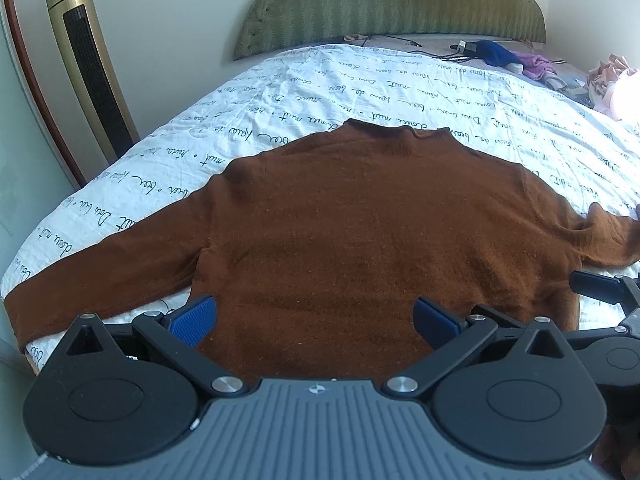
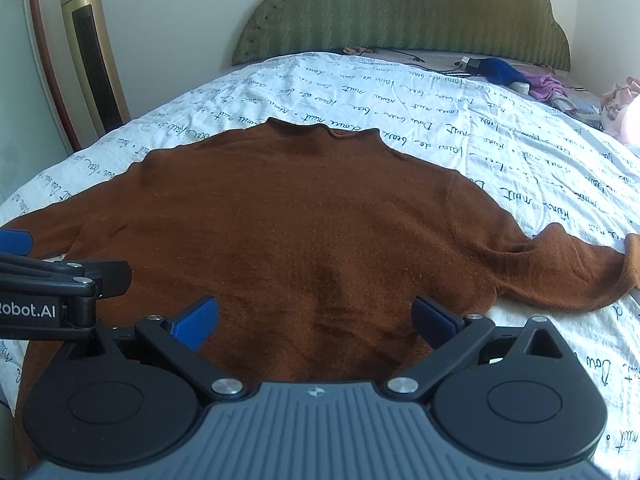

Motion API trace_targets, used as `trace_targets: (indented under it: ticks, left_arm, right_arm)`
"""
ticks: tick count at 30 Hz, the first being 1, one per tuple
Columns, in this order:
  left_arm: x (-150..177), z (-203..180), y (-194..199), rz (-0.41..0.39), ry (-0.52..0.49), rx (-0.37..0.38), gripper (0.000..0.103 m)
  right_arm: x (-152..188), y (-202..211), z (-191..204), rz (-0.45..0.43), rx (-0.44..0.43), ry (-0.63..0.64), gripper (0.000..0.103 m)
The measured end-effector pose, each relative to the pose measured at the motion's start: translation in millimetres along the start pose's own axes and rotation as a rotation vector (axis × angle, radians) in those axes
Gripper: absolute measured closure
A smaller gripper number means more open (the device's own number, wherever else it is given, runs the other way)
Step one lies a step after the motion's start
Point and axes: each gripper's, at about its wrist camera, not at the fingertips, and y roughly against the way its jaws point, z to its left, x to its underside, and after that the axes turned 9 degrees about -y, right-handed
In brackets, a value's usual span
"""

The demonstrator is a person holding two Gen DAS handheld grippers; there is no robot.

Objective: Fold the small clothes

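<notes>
A brown long-sleeved sweater (image 1: 360,216) lies spread flat on the bed, collar away from me, sleeves out to both sides; it also shows in the right wrist view (image 2: 304,216). My left gripper (image 1: 316,320) is open and empty, its blue pads over the sweater's near hem, left of middle. My right gripper (image 2: 316,320) is open and empty over the hem, right of middle. The right gripper's finger shows at the right edge of the left wrist view (image 1: 600,288); the left gripper shows at the left edge of the right wrist view (image 2: 60,280).
The bed has a white sheet with script print (image 1: 320,92) and a green headboard (image 1: 392,4). A blue cloth, cables and a charger (image 1: 484,52) and pink and purple clothes (image 1: 608,76) lie at the far right. A gold tower fan (image 1: 88,64) stands at the left.
</notes>
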Motion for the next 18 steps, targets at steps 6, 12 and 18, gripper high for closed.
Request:
trace_targets:
  ticks: [6, 12, 18]
  left_arm:
    - [-1.1, -1.5, -2.1, 0.006, -0.004, 0.003, 0.0]
    - [-3.2, -2.3, -6.5, 0.01, -0.012, 0.021, 0.0]
    - [-3.1, -6.4, -11.9, 0.016, -0.017, 0.026, 0.0]
  right_arm:
    - [0.1, -2.8, -0.1, 0.003, 0.007, 0.002, 0.0]
    - [0.0, -4.0, -0.2, 0.006, 0.022, -0.002, 0.0]
    - [0.0, -7.0, -2.9, 0.012, 0.038, -0.002, 0.0]
